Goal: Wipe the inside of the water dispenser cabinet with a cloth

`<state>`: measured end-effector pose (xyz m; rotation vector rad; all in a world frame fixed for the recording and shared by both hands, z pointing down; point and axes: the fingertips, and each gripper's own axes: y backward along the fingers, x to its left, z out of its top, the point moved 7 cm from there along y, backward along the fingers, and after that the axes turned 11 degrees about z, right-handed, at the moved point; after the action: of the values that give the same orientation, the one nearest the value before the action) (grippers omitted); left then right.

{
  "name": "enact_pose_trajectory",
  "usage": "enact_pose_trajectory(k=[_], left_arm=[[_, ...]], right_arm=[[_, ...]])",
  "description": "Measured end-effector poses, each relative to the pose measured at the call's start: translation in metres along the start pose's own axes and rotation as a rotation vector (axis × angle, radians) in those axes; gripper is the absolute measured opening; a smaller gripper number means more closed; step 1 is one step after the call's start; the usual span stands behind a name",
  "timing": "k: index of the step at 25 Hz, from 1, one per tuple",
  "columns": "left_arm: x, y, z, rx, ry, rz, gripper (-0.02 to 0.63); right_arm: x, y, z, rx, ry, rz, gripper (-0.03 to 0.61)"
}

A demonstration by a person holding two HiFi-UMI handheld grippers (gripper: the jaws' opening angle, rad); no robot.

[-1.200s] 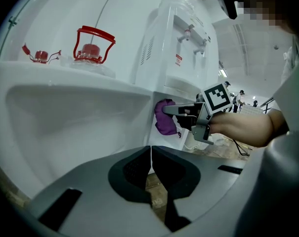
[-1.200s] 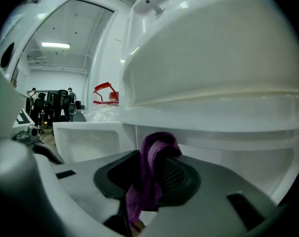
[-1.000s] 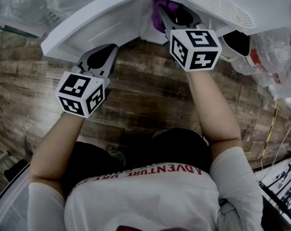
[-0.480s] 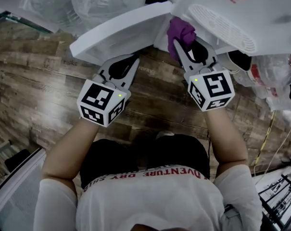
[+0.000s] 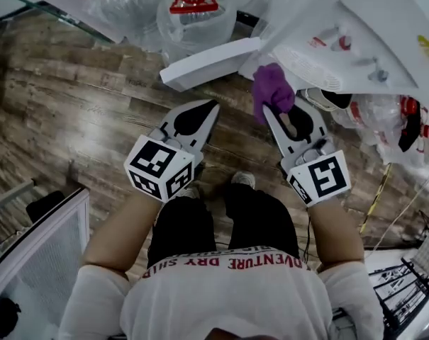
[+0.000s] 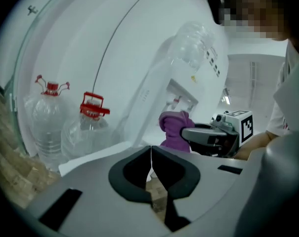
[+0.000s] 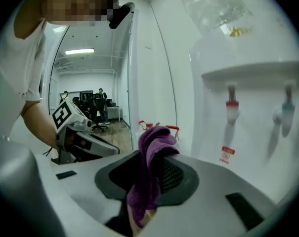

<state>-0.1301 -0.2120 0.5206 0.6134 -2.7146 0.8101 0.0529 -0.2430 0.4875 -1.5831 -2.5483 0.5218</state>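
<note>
At the far left a white-framed glass panel (image 5: 37, 253) stands on the brown wood-plank floor (image 5: 72, 112), and two clear plastic water bottles with red handles (image 5: 193, 6) sit against the wall. The left gripper (image 5: 210, 107) hangs over the bare floor with its jaws pressed together on nothing. Just beyond it the white cabinet door (image 5: 207, 62) of the dispenser stands swung out, and nothing steadies it. The crumpled purple cloth (image 5: 272, 91) is next, pinched in the clamped jaws of the right gripper (image 5: 274, 113). It is outside the cabinet, below the white water dispenser (image 5: 363, 27) with its red and blue taps.

The cabinet's inside is hidden from where I stand. Most of the cloth bunches loose above the jaws, so dragging it hard along an inner wall could pull it free. The unheld door might also swing into the arm, and a wide elbow could knock the bottles.
</note>
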Motion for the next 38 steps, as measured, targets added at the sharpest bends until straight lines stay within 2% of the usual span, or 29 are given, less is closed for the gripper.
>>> enact_pose_trajectory(k=[4, 9, 12, 17, 19, 22, 25, 30, 34, 38], left_arm=[[-0.033, 0.056, 0.077, -0.052, 0.018, -0.052, 0.029], [-0.069, 0.13, 0.153, 0.047, 0.017, -0.079, 0.029], [-0.09, 0.176, 0.194, 0.019, -0.007, -0.13, 0.029], [-0.116, 0.238, 0.241, -0.031, -0.023, -0.187, 0.029], [-0.134, 0.258, 0.251, -0.048, -0.047, -0.203, 0.029], [-0.163, 0.289, 0.261, -0.077, -0.113, -0.224, 0.029], [-0.186, 0.32, 0.258, -0.1, -0.154, -0.221, 0.029], [-0.231, 0.364, 0.248, -0.138, -0.141, -0.225, 0.029], [-0.269, 0.391, 0.241, -0.162, -0.1, -0.234, 0.029], [-0.313, 0.421, 0.232, -0.204, -0.134, -0.242, 0.029]], right_arm=[[0.037, 0.035, 0.076, -0.005, -0.008, 0.023, 0.098], [0.083, 0.079, 0.171, -0.048, -0.075, 0.028, 0.098], [0.11, 0.106, 0.219, -0.082, -0.095, 0.003, 0.098], [0.149, 0.14, 0.272, -0.146, -0.149, -0.029, 0.098], [0.164, 0.155, 0.289, -0.16, -0.145, -0.013, 0.098], [0.188, 0.177, 0.311, -0.165, -0.086, 0.001, 0.098], [0.215, 0.201, 0.321, -0.185, -0.068, 0.016, 0.098], [0.245, 0.265, 0.328, -0.264, -0.099, -0.002, 0.098], [0.268, 0.321, 0.337, -0.308, -0.068, -0.023, 0.098], [0.292, 0.369, 0.334, -0.36, -0.057, -0.029, 0.098]])
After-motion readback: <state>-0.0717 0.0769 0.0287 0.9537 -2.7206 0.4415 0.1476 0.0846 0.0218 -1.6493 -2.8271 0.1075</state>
